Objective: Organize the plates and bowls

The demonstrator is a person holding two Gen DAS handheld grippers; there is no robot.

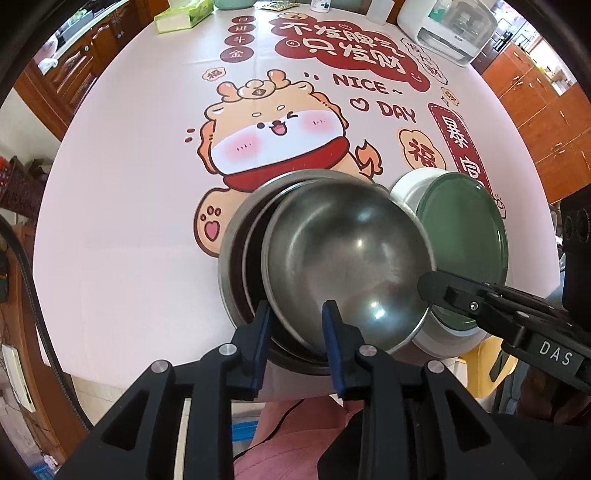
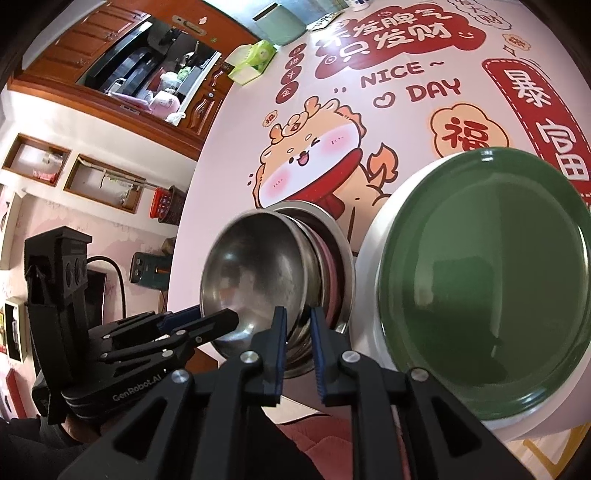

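A shiny steel bowl point(image 1: 347, 258) point(image 2: 255, 266) leans tilted inside a stack of larger steel bowls point(image 1: 231, 236) point(image 2: 343, 251) near the table's front edge. My left gripper point(image 1: 297, 321) point(image 2: 210, 317) straddles its near rim; a clear gap shows between the pads and the thin rim, so it is open. My right gripper point(image 2: 298, 326) straddles the rim on the other side, also with slack between its blue pads. Its black finger point(image 1: 430, 284) reaches over the rim. Just right of the stack, a green plate point(image 1: 461, 236) point(image 2: 480, 266) lies on a white plate point(image 1: 406, 184) point(image 2: 373, 258).
The round table wears a pink cloth point(image 1: 129, 184) printed with a cartoon dragon. At the far side stand a green tissue box point(image 1: 183, 16) and a white appliance point(image 1: 447, 26). A person's pink clothing point(image 1: 295, 424) shows below the table edge. Wooden cabinets point(image 1: 535, 110) surround the table.
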